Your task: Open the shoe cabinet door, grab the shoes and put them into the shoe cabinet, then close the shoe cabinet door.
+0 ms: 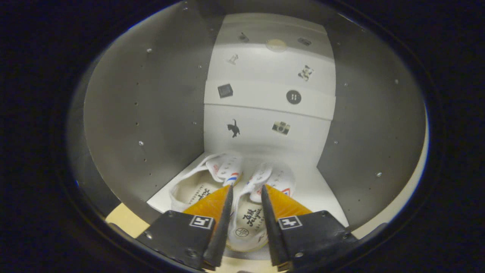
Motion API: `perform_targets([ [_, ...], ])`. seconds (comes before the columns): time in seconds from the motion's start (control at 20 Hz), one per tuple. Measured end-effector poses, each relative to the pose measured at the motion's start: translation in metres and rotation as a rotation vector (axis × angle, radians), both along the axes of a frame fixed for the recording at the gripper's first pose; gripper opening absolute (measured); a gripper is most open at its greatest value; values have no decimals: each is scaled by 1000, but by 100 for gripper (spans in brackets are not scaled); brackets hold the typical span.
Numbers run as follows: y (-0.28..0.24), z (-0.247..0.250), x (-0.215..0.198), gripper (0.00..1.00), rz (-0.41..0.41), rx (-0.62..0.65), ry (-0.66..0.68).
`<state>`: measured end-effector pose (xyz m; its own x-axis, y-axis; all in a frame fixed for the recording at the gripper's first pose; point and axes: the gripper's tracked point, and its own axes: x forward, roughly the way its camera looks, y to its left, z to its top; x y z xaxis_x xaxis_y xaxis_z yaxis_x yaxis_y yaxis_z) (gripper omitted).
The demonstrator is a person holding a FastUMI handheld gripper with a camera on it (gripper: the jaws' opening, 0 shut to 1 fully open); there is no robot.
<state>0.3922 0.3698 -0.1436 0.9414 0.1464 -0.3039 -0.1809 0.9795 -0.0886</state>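
Observation:
A pair of white canvas shoes (212, 178) lies side by side on the white floor of the shoe cabinet (326, 189), toes toward the back wall. My gripper (246, 186) reaches in from the front, its fingers close together. The left finger sits in the left shoe (189, 189) and the right finger in the right shoe (248, 223), with the shoes' adjoining inner walls pinched between them. The printed insole of the right shoe shows in the narrow gap. The cabinet door is out of sight.
Grey side walls (151, 113) with small peg holes close in on both sides. The white back wall (265, 129) carries small stickers and a shelf edge (269, 102). A tan floor strip (125, 222) lies before the cabinet.

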Motion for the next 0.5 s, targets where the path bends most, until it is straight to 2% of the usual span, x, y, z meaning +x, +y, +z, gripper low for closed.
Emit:
perform_targets([
  [0.15, 3, 12, -15, 93, 10, -37, -39],
  [0.5, 0, 27, -60, 97, 12, 29, -52],
])
